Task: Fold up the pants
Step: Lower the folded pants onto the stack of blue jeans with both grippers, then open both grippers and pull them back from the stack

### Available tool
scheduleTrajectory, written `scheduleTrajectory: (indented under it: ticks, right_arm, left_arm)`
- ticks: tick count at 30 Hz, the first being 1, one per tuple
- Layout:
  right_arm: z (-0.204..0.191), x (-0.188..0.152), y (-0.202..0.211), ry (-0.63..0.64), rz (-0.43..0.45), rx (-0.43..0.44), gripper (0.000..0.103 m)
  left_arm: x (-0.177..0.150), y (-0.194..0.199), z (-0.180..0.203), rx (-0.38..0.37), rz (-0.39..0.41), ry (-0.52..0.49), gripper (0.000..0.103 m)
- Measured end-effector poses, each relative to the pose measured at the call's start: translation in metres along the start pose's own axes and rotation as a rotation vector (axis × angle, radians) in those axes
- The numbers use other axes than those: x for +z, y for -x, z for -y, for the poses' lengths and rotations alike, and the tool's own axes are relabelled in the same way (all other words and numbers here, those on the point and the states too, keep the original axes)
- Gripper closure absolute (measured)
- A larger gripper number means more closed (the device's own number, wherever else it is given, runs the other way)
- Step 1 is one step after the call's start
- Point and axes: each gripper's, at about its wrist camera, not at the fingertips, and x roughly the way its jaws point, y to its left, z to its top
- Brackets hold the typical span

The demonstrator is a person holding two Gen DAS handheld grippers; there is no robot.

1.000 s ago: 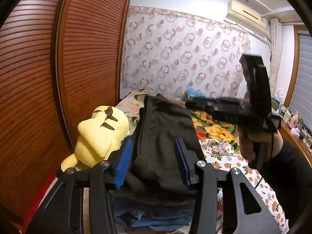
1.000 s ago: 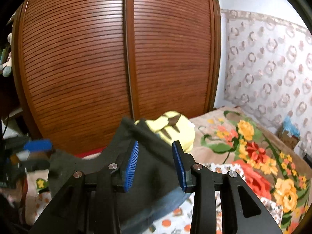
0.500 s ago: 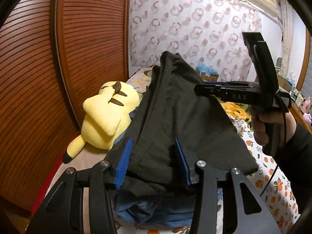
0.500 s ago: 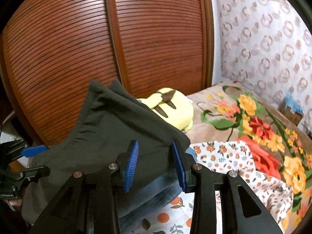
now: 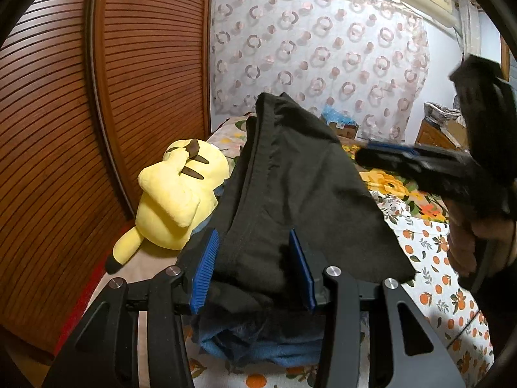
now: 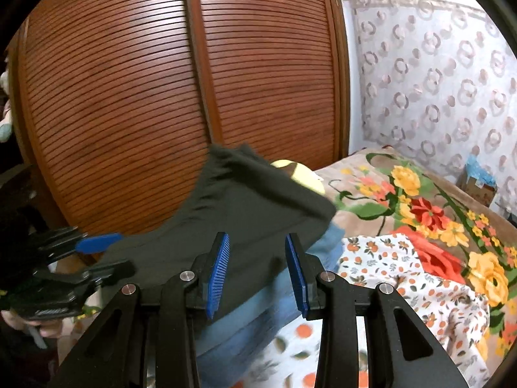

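The dark pants lie draped over a blue garment on the bed, next to a yellow plush toy and in front of the slatted wooden wardrobe. The left claw has its blue pads set partly apart with a bunched edge of the pants between them; whether the pads truly press the cloth cannot be told from this view. The right claw is likewise half spread, with dark fabric running between and under its pads, and again actual contact is unclear; in the left view it appears blurred at the right side.

The step in hand looks like laying the pants down flat after a fold. To do it well, both claws should lower together at an even pace, keeping the held edge taut so the top layer lands without creases. The edges should line up with the layer beneath before either claw lets go, and the cloth should stay clear of the plush toy.
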Motion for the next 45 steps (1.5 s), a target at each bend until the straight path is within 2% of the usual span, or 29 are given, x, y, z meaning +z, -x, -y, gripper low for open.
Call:
scheduleTrajectory:
  ticks: [7,12,17,31,34,37,42,45]
  right_arm:
    - [-0.036,-0.025,0.026,0.007,-0.009,0.003,0.066]
    - [-0.05,-0.04,0.028,0.001,-0.044,-0.023,0.066]
    - [-0.052,-0.044,0.032,-0.038,-0.038,-0.045,0.066]
    - [-0.071,-0.056,0.056,-0.062,-0.009,-0.135,0.066]
    - [-0.075,-0.061,0.065,-0.069,-0.002,-0.163,0.066]
    - [-0.079,-0.067,0.076,-0.082,0.009,-0.189,0.06]
    - [-0.089,-0.076,0.097,-0.098,0.028,-0.218,0.057]
    - [-0.095,-0.08,0.108,-0.103,0.037,-0.237,0.053]
  left_arm:
    - [-0.008,0.018,-0.003,-0.034,0.008,-0.003,0.056]
    - [-0.014,0.031,-0.006,-0.05,0.031,-0.006,0.026]
    - [-0.019,0.038,-0.006,-0.054,0.036,-0.02,0.015]
    - [-0.033,0.058,-0.006,-0.081,0.053,-0.048,0.015]
    - [-0.036,0.061,0.0,-0.065,0.054,-0.072,0.015]
    - [-0.038,0.065,0.005,-0.065,0.063,-0.095,0.015]
    - [-0.041,0.074,0.013,-0.064,0.079,-0.113,0.015]
    - [-0.044,0.077,0.015,-0.097,0.075,-0.105,0.014]
